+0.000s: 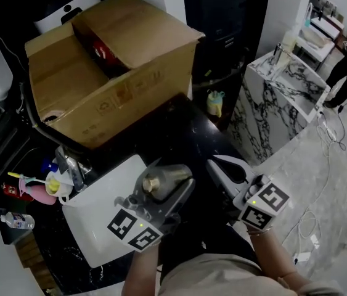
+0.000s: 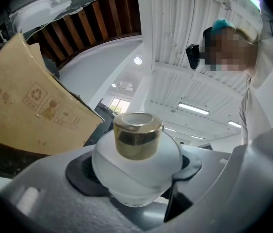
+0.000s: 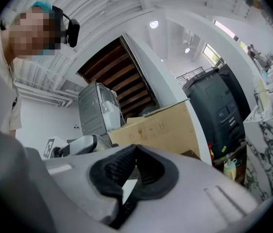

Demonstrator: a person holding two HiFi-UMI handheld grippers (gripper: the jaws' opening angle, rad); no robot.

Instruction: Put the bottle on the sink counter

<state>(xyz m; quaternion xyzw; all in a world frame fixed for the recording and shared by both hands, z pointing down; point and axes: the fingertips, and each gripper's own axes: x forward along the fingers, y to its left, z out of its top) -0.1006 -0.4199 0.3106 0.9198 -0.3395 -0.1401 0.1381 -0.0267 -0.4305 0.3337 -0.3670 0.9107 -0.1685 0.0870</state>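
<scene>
Over the near right corner of the white sink basin (image 1: 96,217), the left tongs (image 1: 164,193) are clamped on a frosted white bottle (image 2: 137,149) with a gold cap (image 2: 137,135) — one jaw presses each side of its rounded body, and the cap points up and away from the tongs. From the head view the bottle hangs above the spot where the basin meets the dark counter (image 1: 185,128); whether its base touches anything cannot be told.

Just to its right, the right tongs (image 3: 134,152) have their jaws pressed together at the tips, with nothing between them. Their marker cube (image 1: 263,205) sits close to the person's wrist.

Behind the basin a large cardboard box (image 1: 108,66) stands open on the counter, and a chrome faucet (image 1: 69,165) rises at the basin's far left corner. Beside the faucet sit a yellow cup (image 1: 52,185) and, lower left, a small clear bottle (image 1: 18,221) lying on its side. Off to the right — well apart — is a white marble-patterned unit (image 1: 278,97).
</scene>
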